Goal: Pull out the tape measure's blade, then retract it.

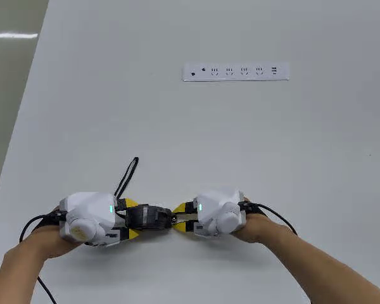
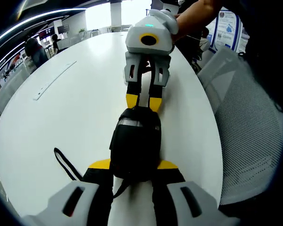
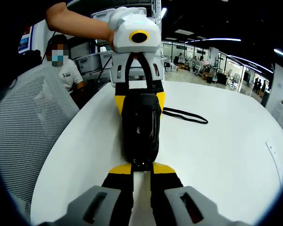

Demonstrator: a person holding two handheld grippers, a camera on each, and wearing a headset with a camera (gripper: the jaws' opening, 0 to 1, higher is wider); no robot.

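The white table [image 1: 253,139] is stretching wide and open beyond the work, and its near edge is running close beside both grippers. The left gripper [image 1: 132,218] is clamping the black tape measure [image 1: 149,217] by its sides, with the case sitting deep between the jaws. The right gripper [image 1: 178,217] is facing it and pinching narrowly on the case's front end. The power strip [image 1: 235,71] is lying well apart. The wrist strap [image 1: 126,176] is trailing away across the tabletop.

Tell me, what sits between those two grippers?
A black tape measure, as the head view shows: the left gripper clamps its case, and the right gripper pinches its front end.
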